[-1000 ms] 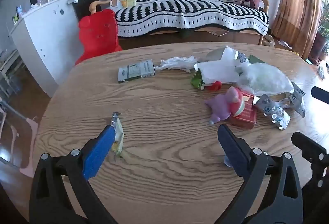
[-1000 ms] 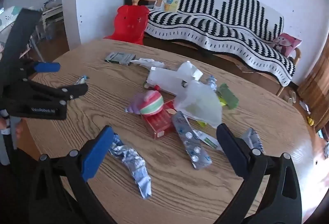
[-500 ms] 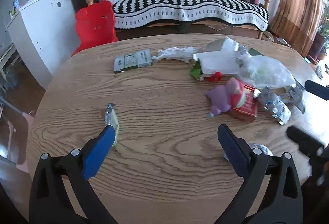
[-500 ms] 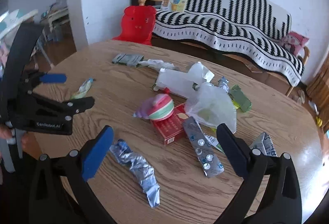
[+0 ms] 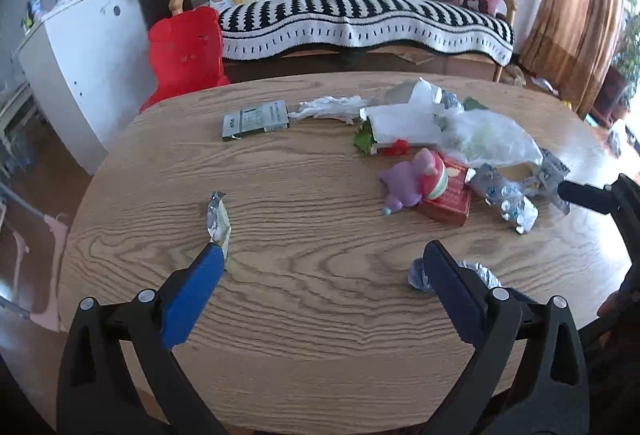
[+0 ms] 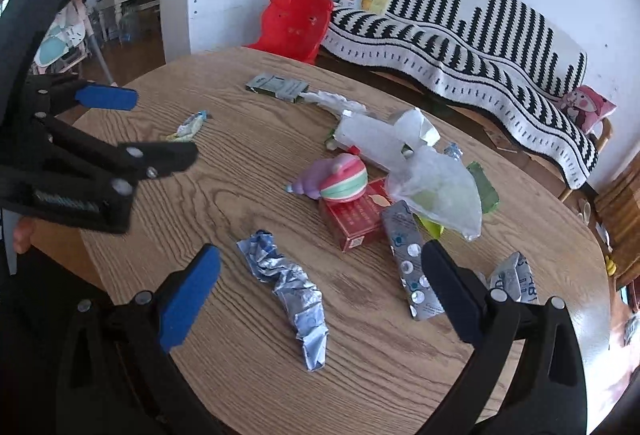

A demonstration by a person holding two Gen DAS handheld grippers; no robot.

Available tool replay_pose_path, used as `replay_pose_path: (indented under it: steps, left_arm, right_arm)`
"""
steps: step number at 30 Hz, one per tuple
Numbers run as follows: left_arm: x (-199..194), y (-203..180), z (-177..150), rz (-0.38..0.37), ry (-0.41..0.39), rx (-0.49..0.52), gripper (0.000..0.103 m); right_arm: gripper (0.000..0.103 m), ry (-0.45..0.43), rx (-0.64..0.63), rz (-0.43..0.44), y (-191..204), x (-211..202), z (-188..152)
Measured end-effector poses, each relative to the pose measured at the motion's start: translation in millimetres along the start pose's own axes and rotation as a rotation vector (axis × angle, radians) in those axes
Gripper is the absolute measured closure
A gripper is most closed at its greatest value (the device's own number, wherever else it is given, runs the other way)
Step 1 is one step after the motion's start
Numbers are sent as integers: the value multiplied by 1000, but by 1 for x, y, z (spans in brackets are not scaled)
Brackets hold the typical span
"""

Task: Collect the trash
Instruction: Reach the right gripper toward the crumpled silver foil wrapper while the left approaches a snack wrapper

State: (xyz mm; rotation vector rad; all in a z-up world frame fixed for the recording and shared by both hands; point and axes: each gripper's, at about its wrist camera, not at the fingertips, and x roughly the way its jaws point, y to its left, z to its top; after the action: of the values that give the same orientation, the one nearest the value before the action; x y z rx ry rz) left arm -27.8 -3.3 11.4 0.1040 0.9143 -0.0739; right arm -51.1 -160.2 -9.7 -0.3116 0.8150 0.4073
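crumpled foil wrapper (image 6: 286,285) between spread fingers (image 6: 188,293)

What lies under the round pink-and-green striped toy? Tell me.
The striped toy rests partly on a flat red carton, which sits on the wooden table. A purple soft piece adjoins it. Whatever lies beneath the toy's middle is covered.

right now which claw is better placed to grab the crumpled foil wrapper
Right. The right claw is open with the crumpled foil wrapper lying between its fingers. The left claw, also open, has it only at its right finger's edge, nearer the small yellow wrapper.
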Motion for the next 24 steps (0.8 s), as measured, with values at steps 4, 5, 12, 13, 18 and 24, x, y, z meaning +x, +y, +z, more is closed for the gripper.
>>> replay_pose_path:
  steps: [4,5,12,13,18,24]
  left_arm:
    - [8,3,2,22,21,7,6]
    - [9,3,2,19,19,5,6]
    - [15,2,4,9,24,9,6]
    - [15,3,4,5,19,7,6]
    - [25,10,2,-1,43,-8,6]
    - [30,12,0,-7,33,-24,6]
  right_arm:
    - [6,8,32,-10,-8,5,1]
    - [6,10,38,-8,-11,6,0]
    - [6,20,43,9,-15,15,1]
    - [6,20,40,13,-14,17,1]
    - [6,39,2,12,-9,19,0]
    - [6,45,21,18,-16,20,-2]
